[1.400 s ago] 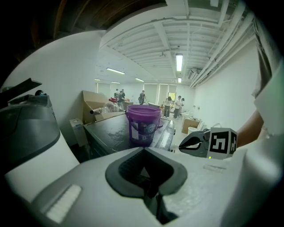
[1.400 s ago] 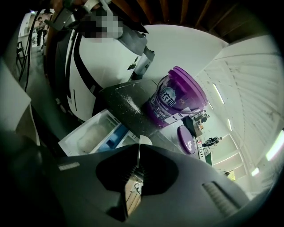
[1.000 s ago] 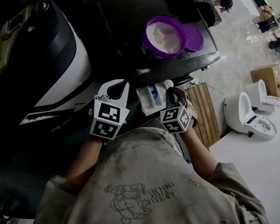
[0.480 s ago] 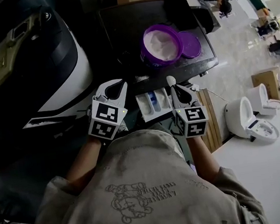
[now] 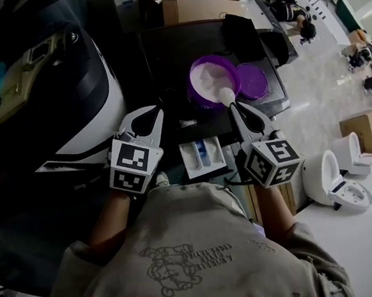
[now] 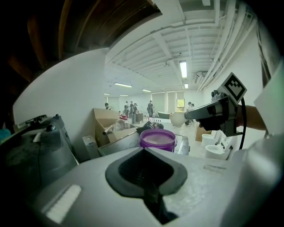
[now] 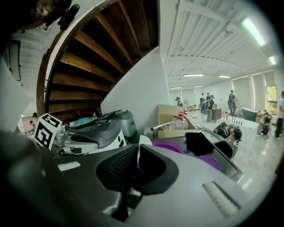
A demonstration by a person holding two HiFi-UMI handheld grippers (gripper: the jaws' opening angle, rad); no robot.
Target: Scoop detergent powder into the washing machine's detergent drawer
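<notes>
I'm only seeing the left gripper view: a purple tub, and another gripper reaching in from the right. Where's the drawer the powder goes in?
Observer: Head view shows the white detergent drawer pulled out, nearer the person than the purple tub.
Operator: What's that pale blob the other gripper carries?
Observer: A white scoop; the right gripper view shows the right gripper shut on its handle.
Operator: Has the tub a lid?
Observer: A purple lid lies flat at its right.
</notes>
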